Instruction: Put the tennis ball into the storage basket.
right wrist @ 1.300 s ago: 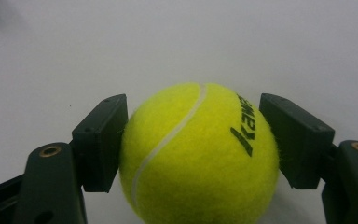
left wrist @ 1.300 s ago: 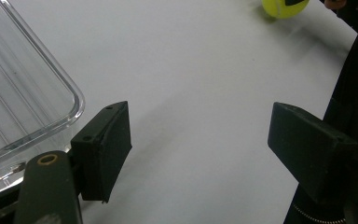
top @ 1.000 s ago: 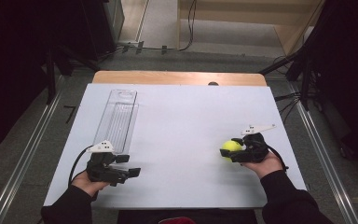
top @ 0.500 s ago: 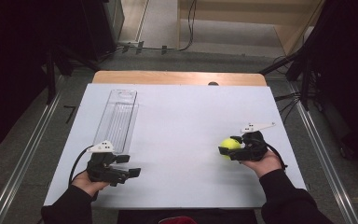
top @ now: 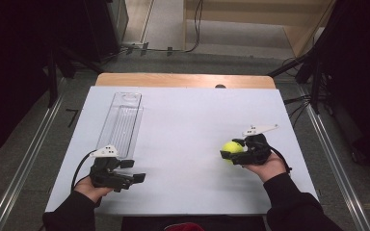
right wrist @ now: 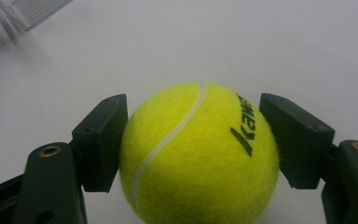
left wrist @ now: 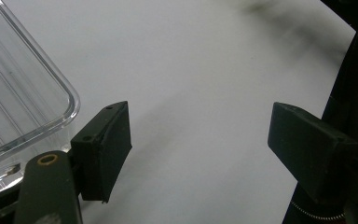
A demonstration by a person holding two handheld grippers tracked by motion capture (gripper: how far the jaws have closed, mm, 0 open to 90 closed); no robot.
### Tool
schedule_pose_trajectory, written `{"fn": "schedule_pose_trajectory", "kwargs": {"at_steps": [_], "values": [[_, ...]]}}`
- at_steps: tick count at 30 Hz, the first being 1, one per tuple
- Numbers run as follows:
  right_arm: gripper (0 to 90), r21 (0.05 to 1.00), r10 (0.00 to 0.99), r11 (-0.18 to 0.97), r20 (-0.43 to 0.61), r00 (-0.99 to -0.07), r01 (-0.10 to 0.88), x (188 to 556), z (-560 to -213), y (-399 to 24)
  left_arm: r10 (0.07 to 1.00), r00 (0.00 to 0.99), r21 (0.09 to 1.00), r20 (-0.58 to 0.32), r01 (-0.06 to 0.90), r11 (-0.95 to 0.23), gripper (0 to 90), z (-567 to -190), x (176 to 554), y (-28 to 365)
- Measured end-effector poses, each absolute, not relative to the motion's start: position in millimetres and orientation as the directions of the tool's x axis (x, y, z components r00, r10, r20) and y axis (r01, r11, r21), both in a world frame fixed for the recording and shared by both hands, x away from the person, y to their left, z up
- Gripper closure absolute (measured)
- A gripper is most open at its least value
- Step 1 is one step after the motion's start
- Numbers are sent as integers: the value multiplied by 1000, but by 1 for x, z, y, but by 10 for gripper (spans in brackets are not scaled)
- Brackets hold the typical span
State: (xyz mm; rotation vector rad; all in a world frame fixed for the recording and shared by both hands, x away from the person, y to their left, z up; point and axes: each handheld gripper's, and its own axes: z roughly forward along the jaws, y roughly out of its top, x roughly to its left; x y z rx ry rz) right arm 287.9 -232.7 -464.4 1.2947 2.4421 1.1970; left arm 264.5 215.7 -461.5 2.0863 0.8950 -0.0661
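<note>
Now the ball (right wrist: 199, 151), a yellow tennis ball with dark lettering, sits clamped between the two black fingers (right wrist: 101, 142) of the right gripper (top: 233, 153), both pads pressed against its sides. From above, the ball (top: 232, 147) is at the right side of the white worktop (top: 183, 125), toward the near edge, with the person's right hand (top: 265, 164) behind the gripper and a dark sleeve (top: 294, 207) coming in from below. Well apart, at the near left, the left gripper (top: 134, 172) rests low over the worktop in the left hand (top: 92, 187), its fingers (left wrist: 103, 149) spread wide with bare white surface between them. Just beside it lies a clear tray (top: 121, 122), long and ribbed, running away toward the far edge; its rounded near corner (left wrist: 51, 112) shows next to one finger.
</note>
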Motion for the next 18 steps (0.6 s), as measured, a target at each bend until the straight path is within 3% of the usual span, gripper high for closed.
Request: {"fn": "schedule_pose_trajectory", "kwargs": {"at_steps": [18], "values": [[249,704,701,337,255,-666,625,296,-462,-208,575,742,685,-345,618,-387,222,-461,264,216]]}}
